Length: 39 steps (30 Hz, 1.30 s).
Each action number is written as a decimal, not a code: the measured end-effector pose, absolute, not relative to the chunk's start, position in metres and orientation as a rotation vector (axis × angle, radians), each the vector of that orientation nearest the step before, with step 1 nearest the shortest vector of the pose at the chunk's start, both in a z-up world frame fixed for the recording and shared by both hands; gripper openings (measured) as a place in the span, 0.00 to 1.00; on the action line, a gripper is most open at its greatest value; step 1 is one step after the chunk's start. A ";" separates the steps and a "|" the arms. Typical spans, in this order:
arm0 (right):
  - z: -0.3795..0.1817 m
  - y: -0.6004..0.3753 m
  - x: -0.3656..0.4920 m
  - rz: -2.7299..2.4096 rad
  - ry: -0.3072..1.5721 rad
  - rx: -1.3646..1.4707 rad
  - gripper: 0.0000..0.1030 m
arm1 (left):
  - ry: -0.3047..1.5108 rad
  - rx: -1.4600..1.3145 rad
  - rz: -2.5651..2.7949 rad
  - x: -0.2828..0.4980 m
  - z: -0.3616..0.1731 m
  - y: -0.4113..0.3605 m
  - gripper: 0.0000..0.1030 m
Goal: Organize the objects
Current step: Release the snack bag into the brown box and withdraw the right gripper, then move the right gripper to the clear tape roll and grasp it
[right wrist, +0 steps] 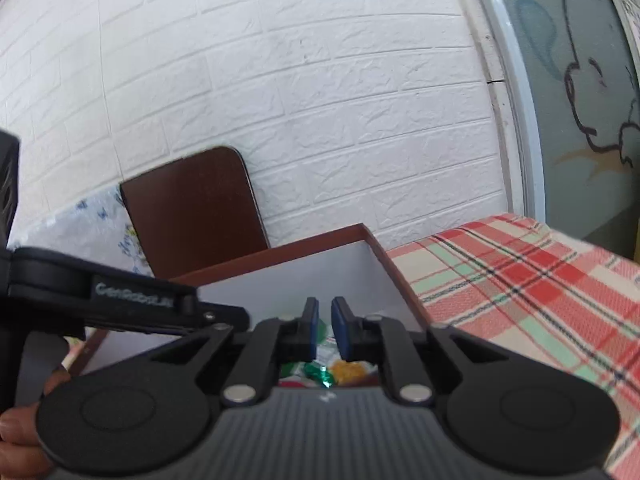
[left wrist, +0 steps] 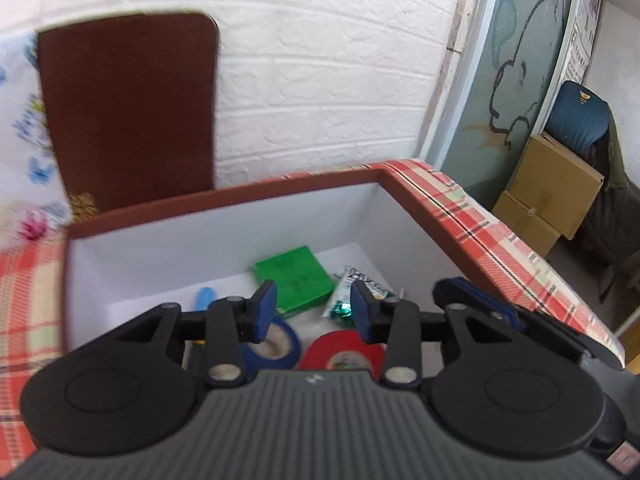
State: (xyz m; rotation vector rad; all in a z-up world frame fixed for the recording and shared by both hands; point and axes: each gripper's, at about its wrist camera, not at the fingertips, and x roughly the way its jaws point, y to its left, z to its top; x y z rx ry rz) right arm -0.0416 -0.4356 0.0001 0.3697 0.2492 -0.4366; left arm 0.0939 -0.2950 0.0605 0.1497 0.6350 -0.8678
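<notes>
Box (left wrist: 224, 216), brown-rimmed with white inner walls, sits open on a red plaid cloth (left wrist: 500, 224) in front of a white brick wall (left wrist: 320, 60); its brown lid (left wrist: 128, 112) stands upright behind the box's left rear corner, leaning on that wall.

Inside the box, from the left wall across: a light blue piece (left wrist: 204, 298), too little showing to tell what it is; a blue tape roll (left wrist: 280, 346) toward the near side; a green pad (left wrist: 294, 284) lying flat closer to the back wall; a red tape roll (left wrist: 344, 354) just right of the blue one; and a white printed packet (left wrist: 362, 288) with a green foil candy (left wrist: 342, 312) at its near end, both toward the box's right wall.

The left gripper (left wrist: 314, 308) hangs above the box's near half with its blue pads spread apart and nothing between them.

The right gripper (right wrist: 325, 328) hovers over the box's right portion, its pads drawn close with only a narrow gap, gripping nothing. Below it lie green foil and something yellow (right wrist: 350, 370), blurred. The left tool's black arm (right wrist: 120, 300) crosses in at that view's left.

Right of the box, beyond the cloth's edge, stand cardboard cartons (left wrist: 552, 192) and a dark chair (left wrist: 580, 116).
</notes>
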 end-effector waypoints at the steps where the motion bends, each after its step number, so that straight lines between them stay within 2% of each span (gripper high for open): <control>1: 0.002 -0.430 -0.047 -0.430 0.239 0.390 0.11 | 0.613 0.164 -0.847 0.088 0.065 -0.286 0.41; 6: 0.012 -0.399 -0.075 -0.384 0.238 0.476 0.12 | 0.591 0.242 -0.743 0.065 0.071 -0.253 0.41; 12: 0.015 -0.361 -0.087 -0.344 0.291 0.488 0.21 | 0.613 0.241 -0.675 0.049 0.062 -0.198 0.41; 21: 0.016 -0.301 -0.078 -0.256 0.385 0.440 0.21 | 0.642 0.234 -0.548 0.047 0.042 -0.128 0.42; 30: 0.023 -0.249 -0.054 -0.181 0.441 0.359 0.26 | 0.651 0.206 -0.439 0.058 0.027 -0.070 0.42; 39: 0.004 -0.197 -0.032 -0.086 0.560 0.276 0.27 | 0.690 0.159 -0.350 0.073 0.007 -0.021 0.42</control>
